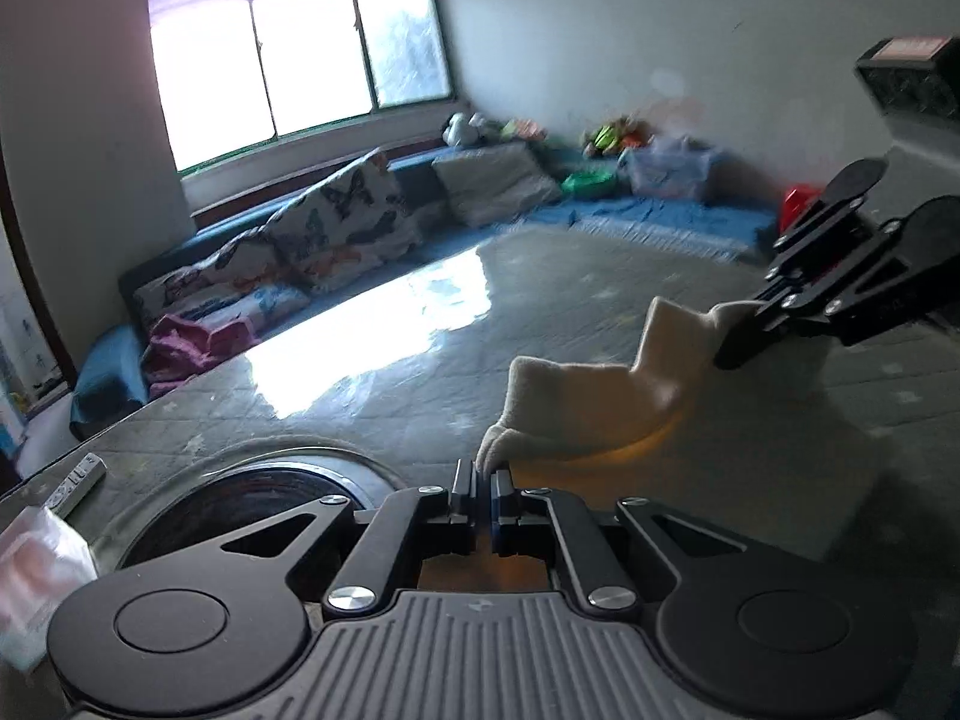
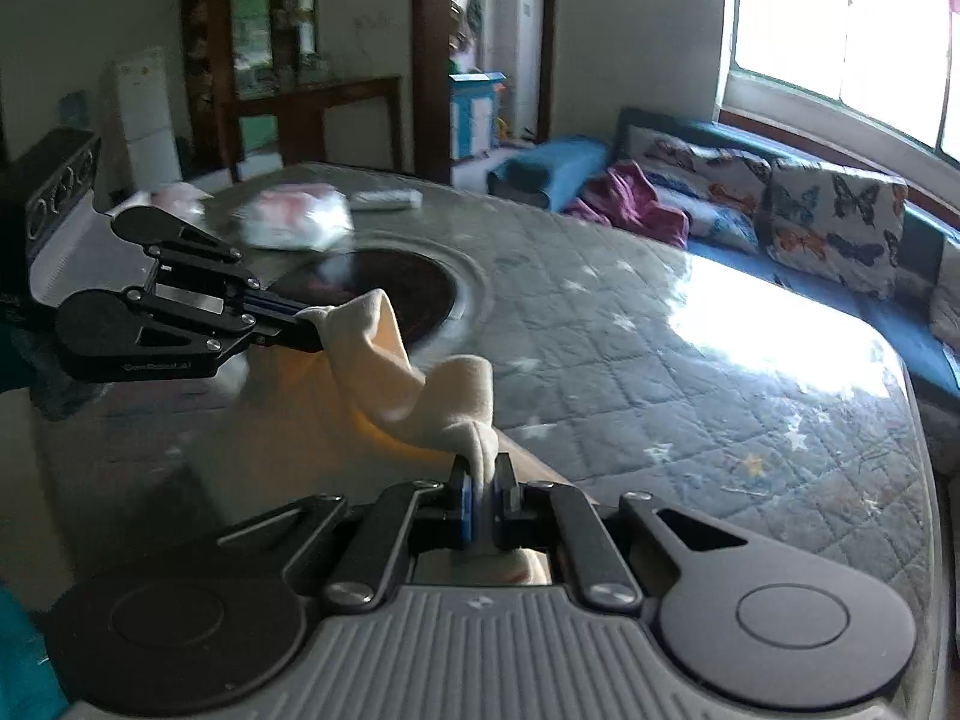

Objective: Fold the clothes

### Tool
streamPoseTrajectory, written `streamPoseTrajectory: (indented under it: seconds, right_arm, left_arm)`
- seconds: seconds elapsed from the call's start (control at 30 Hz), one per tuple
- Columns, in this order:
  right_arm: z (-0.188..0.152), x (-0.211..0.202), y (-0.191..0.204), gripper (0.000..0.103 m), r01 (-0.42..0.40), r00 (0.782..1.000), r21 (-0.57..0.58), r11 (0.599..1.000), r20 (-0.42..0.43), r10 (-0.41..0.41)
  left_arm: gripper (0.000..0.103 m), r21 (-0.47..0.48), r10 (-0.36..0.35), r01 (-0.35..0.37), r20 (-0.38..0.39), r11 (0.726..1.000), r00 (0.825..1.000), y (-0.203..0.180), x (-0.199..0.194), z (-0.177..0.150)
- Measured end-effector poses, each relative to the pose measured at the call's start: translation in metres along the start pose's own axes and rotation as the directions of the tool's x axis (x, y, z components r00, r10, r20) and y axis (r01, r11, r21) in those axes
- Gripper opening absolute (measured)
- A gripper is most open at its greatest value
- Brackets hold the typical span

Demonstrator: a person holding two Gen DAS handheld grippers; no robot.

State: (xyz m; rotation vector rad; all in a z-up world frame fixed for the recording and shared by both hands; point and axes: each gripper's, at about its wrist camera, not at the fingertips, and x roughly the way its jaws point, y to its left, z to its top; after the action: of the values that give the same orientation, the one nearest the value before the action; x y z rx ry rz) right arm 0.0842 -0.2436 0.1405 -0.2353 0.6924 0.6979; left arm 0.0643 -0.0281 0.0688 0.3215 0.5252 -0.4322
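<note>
- I saw the cream garment (image 1: 606,402) stretched in the air between my two grippers, sagging in the middle into a soft twisted fold, just above the surface (image 1: 420,372)
- My left gripper (image 1: 485,480) had its jaws pressed together on one bunched corner of the cloth; in the right wrist view the same gripper (image 2: 312,324) pinched the far end
- My right gripper (image 2: 480,483) was likewise clamped on the other corner, with a tuft of fabric pushed through behind the fingers (image 2: 465,498); from the left wrist view it (image 1: 729,339) came in from the right edge, partly cut off
- The garment looked like thick, fleecy knit, matte and without pattern; what kind of clothing it was I could not make out
- Its lower part glowed orange-yellow near the surface, hidden behind my gripper bodies
- The surface was round, covered in grey quilted cloth under a glossy clear sheet that glared in the window light
- A dark circular inset (image 2: 390,294) sat in the surface beyond the cloth
- A white plastic bag (image 2: 294,225) and a remote (image 2: 387,199) lay further off, blurred
</note>
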Motion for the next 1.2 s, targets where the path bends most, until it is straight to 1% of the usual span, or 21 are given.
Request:
streamPoseTrajectory:
  seconds: [0.13, 0.17, 0.2, 0.23, 0.27, 0.3, 0.33, 0.43, 0.5, 0.53, 0.57, 0.63, 0.67, 0.8, 0.83, 0.93, 1.03, 1.1, 1.2]
  right_arm:
    - [-0.004, 0.038, -0.020, 0.006, 0.042, 0.999, 0.082, 0.996, -0.025, -0.040]
    - [-0.005, 0.047, -0.026, 0.006, 0.052, 0.998, 0.103, 0.993, -0.032, -0.049]
    - [-0.006, 0.057, -0.031, 0.011, 0.063, 0.998, 0.123, 0.990, -0.039, -0.058]
    - [-0.007, 0.066, -0.036, 0.011, 0.074, 0.997, 0.143, 0.987, -0.046, -0.068]
    - [-0.007, 0.075, -0.041, 0.011, 0.085, 0.996, 0.163, 0.983, -0.054, -0.077]
    - [-0.009, 0.076, -0.044, 0.016, 0.096, 0.995, 0.183, 0.978, -0.046, -0.089]
    - [-0.010, 0.076, -0.046, 0.019, 0.107, 0.994, 0.204, 0.973, -0.036, -0.102]
    - [-0.008, 0.067, -0.047, 0.019, 0.140, 0.990, 0.233, 0.962, -0.006, -0.142]
    - [-0.005, 0.060, -0.042, 0.019, 0.135, 0.989, 0.237, 0.962, 0.024, -0.144]
    - [-0.003, 0.057, -0.039, 0.019, 0.123, 0.990, 0.238, 0.963, 0.034, -0.135]
    - [0.000, 0.057, -0.035, 0.019, 0.095, 0.994, 0.239, 0.966, 0.035, -0.106]
    - [0.005, 0.063, -0.026, 0.019, 0.067, 0.997, 0.225, 0.972, 0.023, -0.074]
    - [0.007, 0.068, -0.023, 0.019, 0.059, 0.998, 0.214, 0.975, 0.014, -0.064]
    - [0.012, 0.089, -0.018, 0.019, 0.053, 0.999, 0.234, 0.971, -0.013, -0.051]
    - [0.011, 0.094, -0.018, 0.019, 0.055, 0.998, 0.244, 0.968, -0.022, -0.051]
    - [0.009, 0.109, -0.014, 0.019, 0.091, 0.995, 0.231, 0.969, -0.049, -0.082]
    - [0.009, 0.115, -0.010, 0.019, 0.121, 0.992, 0.190, 0.974, -0.042, -0.115]
    - [0.007, 0.118, -0.010, 0.020, 0.129, 0.992, 0.188, 0.974, -0.036, -0.124]
    - [0.003, 0.120, -0.007, 0.020, 0.135, 0.991, 0.145, 0.980, -0.015, -0.134]
  left_arm:
    - [0.005, -0.014, 0.025, -0.026, -0.065, 1.000, 0.998, 0.009, 0.045, -0.006]
    - [0.005, -0.016, 0.033, -0.034, -0.082, 0.999, 0.996, 0.011, 0.053, -0.008]
    - [0.006, -0.023, 0.034, -0.037, -0.088, 0.999, 0.995, 0.012, 0.056, -0.010]
    - [0.009, -0.030, 0.036, -0.039, -0.095, 0.999, 0.995, 0.013, 0.059, -0.012]
    - [0.009, -0.037, 0.039, -0.043, -0.102, 0.998, 0.994, 0.014, 0.062, -0.014]
    - [0.011, -0.046, 0.046, -0.051, -0.106, 0.998, 0.993, 0.014, 0.062, -0.014]
    - [0.014, -0.062, 0.048, -0.055, -0.106, 0.997, 0.993, 0.016, 0.062, -0.014]
    - [0.015, -0.100, 0.074, -0.083, -0.088, 0.992, 0.993, 0.025, 0.058, -0.008]
    - [0.015, -0.134, 0.080, -0.089, -0.071, 0.987, 0.994, 0.030, 0.052, -0.001]
    - [0.015, -0.151, 0.074, -0.082, -0.060, 0.985, 0.995, 0.031, 0.047, 0.002]
    - [0.015, -0.158, 0.061, -0.068, -0.048, 0.985, 0.997, 0.030, 0.044, 0.005]
    - [0.015, -0.162, 0.030, -0.035, -0.031, 0.986, 0.999, 0.025, 0.037, 0.007]
    - [0.015, -0.160, 0.012, -0.016, -0.026, 0.987, 1.000, 0.021, 0.032, 0.007]
    - [0.015, -0.154, -0.040, 0.034, -0.032, 0.987, 0.999, 0.005, 0.027, 0.000]
    - [0.015, -0.156, -0.052, 0.046, -0.035, 0.987, 0.998, 0.002, 0.028, -0.003]
    - [0.015, -0.163, -0.051, 0.041, -0.054, 0.986, 0.997, 0.000, 0.036, -0.011]
    - [0.015, -0.195, -0.060, 0.046, -0.066, 0.980, 0.996, 0.005, 0.042, -0.017]
    - [0.015, -0.218, -0.072, 0.057, -0.062, 0.974, 0.995, 0.008, 0.044, -0.020]
    - [0.014, -0.254, -0.084, 0.066, -0.060, 0.965, 0.995, 0.012, 0.044, -0.023]
